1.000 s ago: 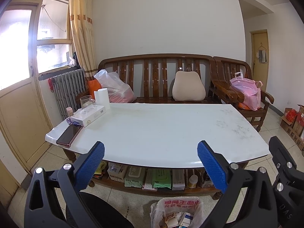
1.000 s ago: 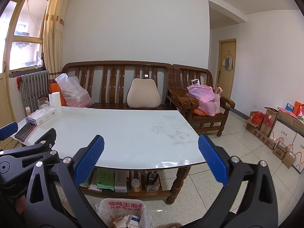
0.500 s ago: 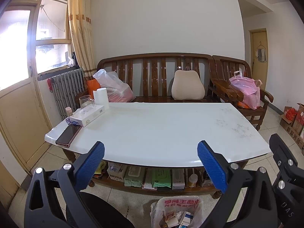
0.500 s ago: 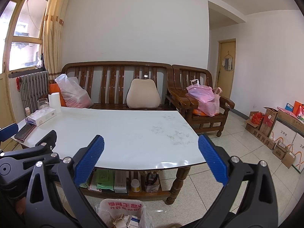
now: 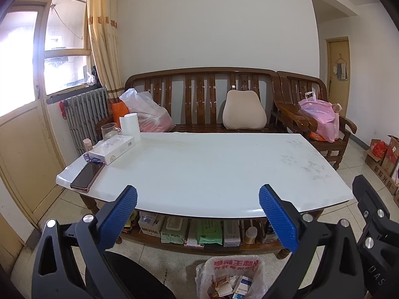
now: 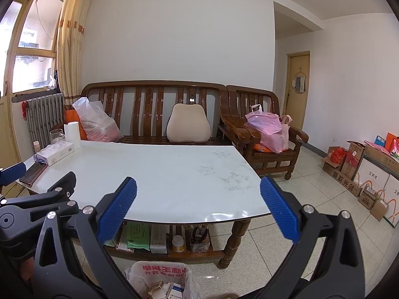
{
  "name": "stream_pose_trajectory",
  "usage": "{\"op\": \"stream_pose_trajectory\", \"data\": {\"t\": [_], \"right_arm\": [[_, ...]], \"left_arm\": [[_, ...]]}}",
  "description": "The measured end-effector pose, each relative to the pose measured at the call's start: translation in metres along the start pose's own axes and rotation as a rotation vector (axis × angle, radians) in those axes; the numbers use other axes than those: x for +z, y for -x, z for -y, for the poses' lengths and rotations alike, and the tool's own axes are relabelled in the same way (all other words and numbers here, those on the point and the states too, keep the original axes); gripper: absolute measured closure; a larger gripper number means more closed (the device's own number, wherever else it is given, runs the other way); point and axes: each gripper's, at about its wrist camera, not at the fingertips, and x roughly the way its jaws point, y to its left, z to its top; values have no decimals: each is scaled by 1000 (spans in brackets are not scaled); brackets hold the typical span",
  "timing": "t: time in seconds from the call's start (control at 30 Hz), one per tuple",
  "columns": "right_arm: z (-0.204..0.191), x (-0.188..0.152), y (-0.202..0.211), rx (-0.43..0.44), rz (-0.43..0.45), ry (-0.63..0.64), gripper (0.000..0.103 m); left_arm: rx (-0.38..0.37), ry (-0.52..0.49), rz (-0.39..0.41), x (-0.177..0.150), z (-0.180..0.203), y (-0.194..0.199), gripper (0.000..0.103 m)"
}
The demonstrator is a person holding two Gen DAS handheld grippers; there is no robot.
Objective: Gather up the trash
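Both grippers are held level in front of the table, side by side, apparently so that the whole surface can be looked over for rubbish. The left gripper is spread wide with nothing between its ribbed blue pads, and the right gripper is likewise wide and empty. The trash bag, a thin crinkled plastic liner already holding small cardboard boxes and paper scraps, is set on the tiled floor just below the near table edge, presumably within easy reach for dropping. No loose rubbish is seen on the smooth, glossy white top; at its far left corner a flat dark phone, a rectangular tissue box, a glass mug and a paper roll are grouped.
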Motion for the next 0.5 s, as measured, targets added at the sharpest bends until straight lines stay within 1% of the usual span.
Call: {"op": "stream_pose_trajectory", "data": {"t": [0.27,0.5], "right_arm": [[4,3,-1,3,-1,6,6],[3,4,-3,5,-1,11,6]], "left_arm": [[29,-16,22,0,3,3,7],[18,-4,0,2,1,0,7]]}}
